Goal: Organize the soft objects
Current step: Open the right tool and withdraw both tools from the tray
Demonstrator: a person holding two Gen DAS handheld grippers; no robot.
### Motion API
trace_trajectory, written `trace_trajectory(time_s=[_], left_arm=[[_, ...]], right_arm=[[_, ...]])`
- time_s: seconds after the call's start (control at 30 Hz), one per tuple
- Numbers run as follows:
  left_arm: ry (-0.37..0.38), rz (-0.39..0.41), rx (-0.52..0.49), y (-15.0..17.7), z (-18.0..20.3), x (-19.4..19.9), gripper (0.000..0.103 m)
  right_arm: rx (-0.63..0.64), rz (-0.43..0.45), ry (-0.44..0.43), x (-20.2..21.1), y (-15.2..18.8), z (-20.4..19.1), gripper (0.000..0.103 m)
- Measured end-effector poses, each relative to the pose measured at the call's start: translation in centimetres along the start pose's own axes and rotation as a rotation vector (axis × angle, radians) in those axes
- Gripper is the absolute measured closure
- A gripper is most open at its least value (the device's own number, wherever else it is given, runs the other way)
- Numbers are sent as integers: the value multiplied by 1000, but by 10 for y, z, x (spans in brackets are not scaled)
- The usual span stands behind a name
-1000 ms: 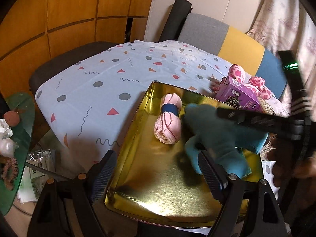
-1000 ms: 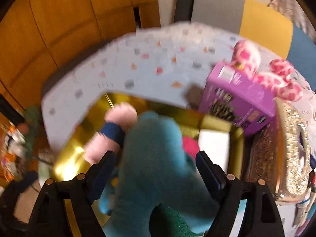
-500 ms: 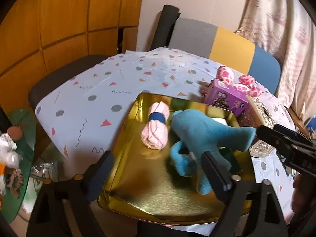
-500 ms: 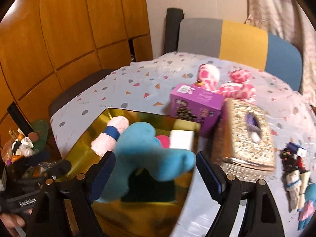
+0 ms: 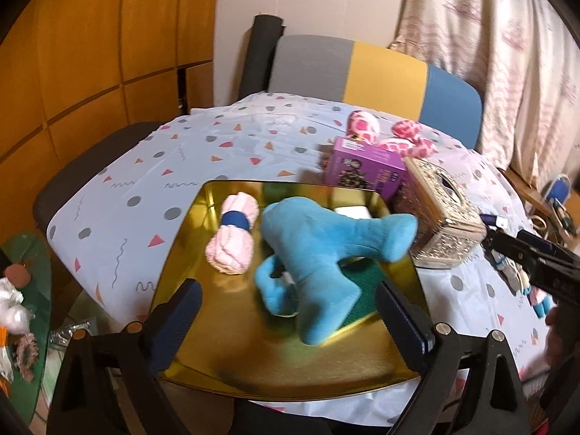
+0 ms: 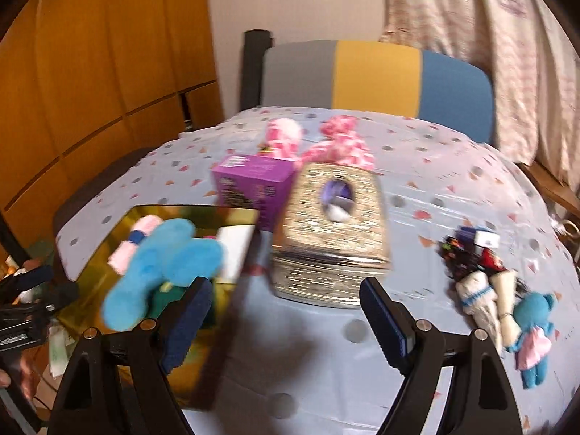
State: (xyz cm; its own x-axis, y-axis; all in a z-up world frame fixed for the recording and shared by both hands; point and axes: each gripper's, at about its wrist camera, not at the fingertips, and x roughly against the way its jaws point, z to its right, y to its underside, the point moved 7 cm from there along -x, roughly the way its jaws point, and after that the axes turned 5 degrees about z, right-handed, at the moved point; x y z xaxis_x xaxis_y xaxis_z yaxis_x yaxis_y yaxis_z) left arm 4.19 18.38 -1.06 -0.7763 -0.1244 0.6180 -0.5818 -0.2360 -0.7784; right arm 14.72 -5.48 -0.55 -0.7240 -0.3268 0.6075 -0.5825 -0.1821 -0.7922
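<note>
Plush blue toy lies in the gold tray, sprawled over a green pad, with one limb reaching toward three o'clock past the tray's edge. At about nine o'clock from it we see a rolled pink towel with a blue band, also in the tray and just beside the toy.

Our left gripper hangs over the near end of the tray with its jaws opening and nothing pressed between them (the toy's lower limb sits in the gap, untouched). Our right gripper is spread wide and empty over bare tablecloth, the toy off at its nine o'clock.

Beyond the tray at one o'clock stands a purple box, and touching its right side is a silver patterned tissue box. Behind both, at twelve o'clock, lies a pink spotted plush. At three o'clock from the right gripper we find a cluster of small dolls, well apart from the tray; the view here is blurred, so we cannot tell them apart finely.
</note>
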Motion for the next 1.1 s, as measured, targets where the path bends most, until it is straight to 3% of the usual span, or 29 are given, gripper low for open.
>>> trace_trajectory(time_s=[0.6, 0.77, 0.9, 1.0, 1.1], left_arm=[[117, -13, -171, 7, 75, 0, 7], [145, -34, -187, 10, 91, -4, 7], [164, -50, -232, 14, 110, -8, 7], [180, -45, -267, 15, 124, -8, 7], [217, -56, -294, 18, 141, -10, 7]], right_arm=[[-168, 2, 235, 18, 19, 137, 18], [-226, 39, 372, 29, 20, 193, 18], [-342, 78, 521, 40, 32, 249, 18], [-520, 100, 513, 49, 42, 278, 18], [-609, 106, 496, 54, 50, 291, 18]])
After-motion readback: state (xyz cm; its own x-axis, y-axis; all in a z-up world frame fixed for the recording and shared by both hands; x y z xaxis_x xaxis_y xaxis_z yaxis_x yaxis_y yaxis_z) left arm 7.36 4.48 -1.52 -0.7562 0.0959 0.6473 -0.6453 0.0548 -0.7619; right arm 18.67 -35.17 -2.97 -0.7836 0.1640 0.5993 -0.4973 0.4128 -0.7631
